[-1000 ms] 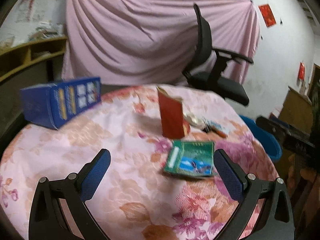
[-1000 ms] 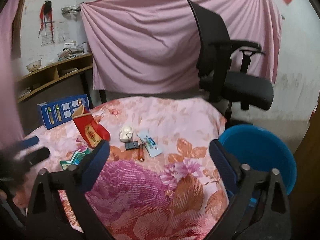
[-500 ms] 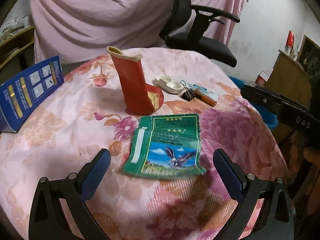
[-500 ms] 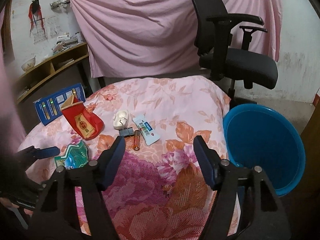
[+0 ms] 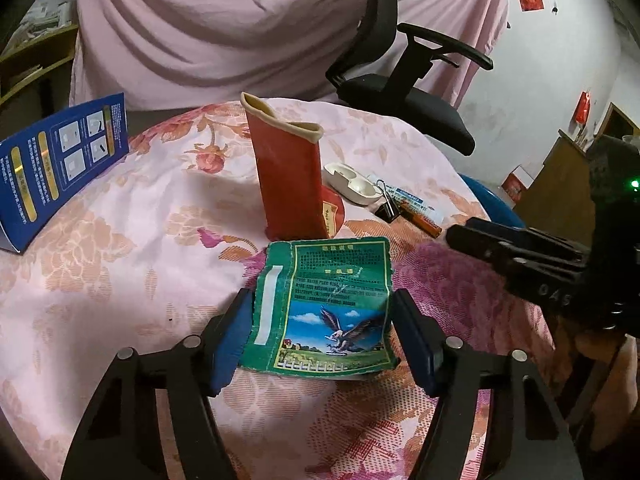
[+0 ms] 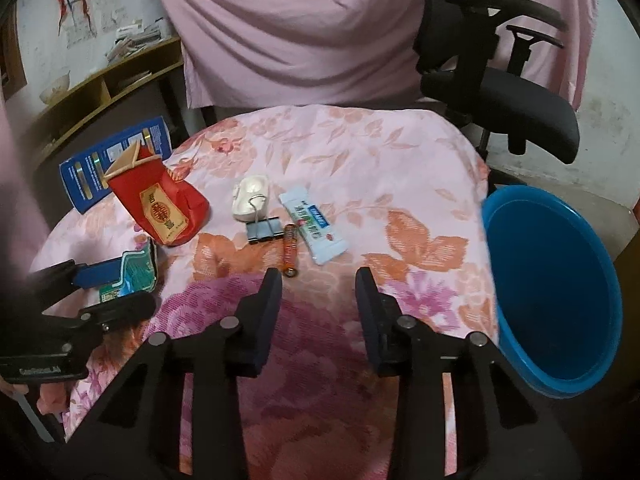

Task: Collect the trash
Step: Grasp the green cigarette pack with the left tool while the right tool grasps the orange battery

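A flat green wrapper with an eagle picture (image 5: 324,304) lies on the flowered tablecloth. My left gripper (image 5: 322,334) has its blue pads on both edges of the wrapper, closed on it; the right wrist view shows this at the left (image 6: 128,276). A red packet (image 5: 290,184) stands just behind it. My right gripper (image 6: 318,280) is half open and empty above the cloth, just short of a small orange tube (image 6: 290,254) and a white-blue sachet (image 6: 314,228).
A blue bucket (image 6: 556,280) stands off the table's right edge. A black binder clip (image 6: 262,230), a white case (image 6: 250,196) and a blue box (image 5: 60,168) lie on the table. A black office chair (image 6: 500,80) stands behind.
My left gripper moved forward and closed its jaws onto the green wrapper. My right gripper's jaws narrowed and it lowered toward the table.
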Action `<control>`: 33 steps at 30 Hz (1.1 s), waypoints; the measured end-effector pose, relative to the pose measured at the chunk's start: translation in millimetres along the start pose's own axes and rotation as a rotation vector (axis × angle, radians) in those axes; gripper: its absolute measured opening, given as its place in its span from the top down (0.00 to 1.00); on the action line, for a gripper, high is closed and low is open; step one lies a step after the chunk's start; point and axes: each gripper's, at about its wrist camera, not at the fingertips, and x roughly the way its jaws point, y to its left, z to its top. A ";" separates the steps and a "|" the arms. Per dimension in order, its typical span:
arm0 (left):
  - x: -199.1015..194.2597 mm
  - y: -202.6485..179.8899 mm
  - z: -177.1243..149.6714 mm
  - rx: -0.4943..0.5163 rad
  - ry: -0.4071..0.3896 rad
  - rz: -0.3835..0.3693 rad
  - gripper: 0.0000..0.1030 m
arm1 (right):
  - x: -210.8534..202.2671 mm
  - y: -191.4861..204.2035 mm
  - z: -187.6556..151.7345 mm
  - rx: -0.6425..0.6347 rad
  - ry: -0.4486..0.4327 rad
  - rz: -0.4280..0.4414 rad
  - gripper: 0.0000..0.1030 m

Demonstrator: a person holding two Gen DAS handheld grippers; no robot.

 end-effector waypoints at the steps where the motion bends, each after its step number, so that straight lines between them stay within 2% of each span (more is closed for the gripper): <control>1: -0.9 0.1 0.0 -0.001 -0.001 -0.001 0.39 | 3.1 3.2 1.6 -0.006 0.005 0.002 0.46; 5: -4.6 2.2 0.0 -0.005 -0.010 -0.002 0.39 | 18.2 14.8 7.0 -0.022 0.031 -0.002 0.50; 11: -6.3 2.4 -1.9 -0.007 -0.016 -0.002 0.39 | 28.2 17.5 8.7 -0.010 0.047 -0.016 0.63; 13: -6.2 2.5 -1.8 -0.007 -0.017 -0.002 0.39 | 27.3 15.4 7.9 0.001 0.044 -0.015 0.71; 19: -7.9 2.4 -3.3 0.002 -0.020 0.005 0.39 | 22.8 15.4 4.5 0.007 0.028 -0.007 0.71; 26: -10.7 3.0 -5.3 -0.005 -0.037 0.002 0.39 | 11.7 29.8 1.1 -0.055 -0.019 -0.027 0.71; 33: -32.1 -4.7 -12.4 0.038 -0.147 0.019 0.39 | -6.2 33.7 -0.7 -0.070 -0.112 -0.040 0.71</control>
